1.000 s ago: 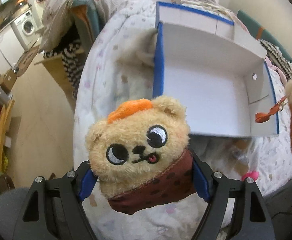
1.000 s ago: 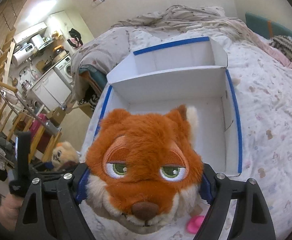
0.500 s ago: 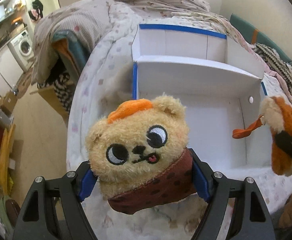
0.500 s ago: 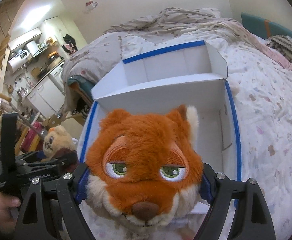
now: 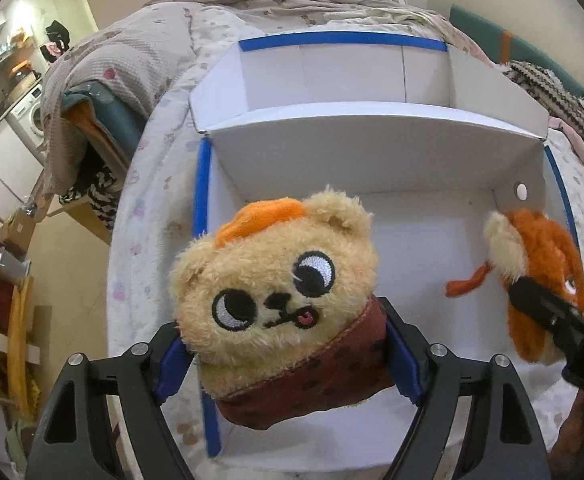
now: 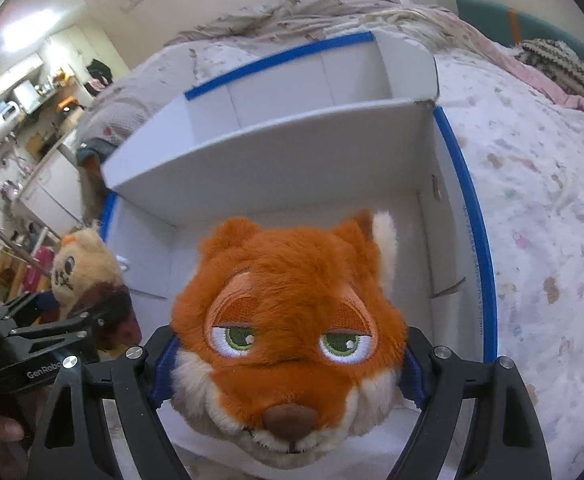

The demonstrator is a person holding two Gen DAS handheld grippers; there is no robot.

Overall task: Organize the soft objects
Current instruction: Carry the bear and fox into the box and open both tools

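Observation:
My left gripper point(image 5: 287, 368) is shut on a tan bear plush point(image 5: 279, 280) with an orange cap and a brown bandana, held above the front left part of a white box with blue edges point(image 5: 372, 148). My right gripper point(image 6: 287, 372) is shut on an orange fox plush point(image 6: 292, 320), held above the box's near compartment point(image 6: 292, 160). The fox plush also shows at the right of the left wrist view point(image 5: 540, 268), and the bear plush at the left of the right wrist view point(image 6: 79, 268). The box's near compartment holds nothing else that I can see.
The box lies on a bed with a patterned white quilt point(image 6: 540, 208). A crumpled blanket point(image 5: 292, 0) lies beyond the box. A striped knit cloth point(image 5: 552, 88) is at the far right. The bed edge drops to the floor point(image 5: 71, 264) at the left.
Both grippers have moved forward over the box with their plush toys. The two grippers have come closer together.

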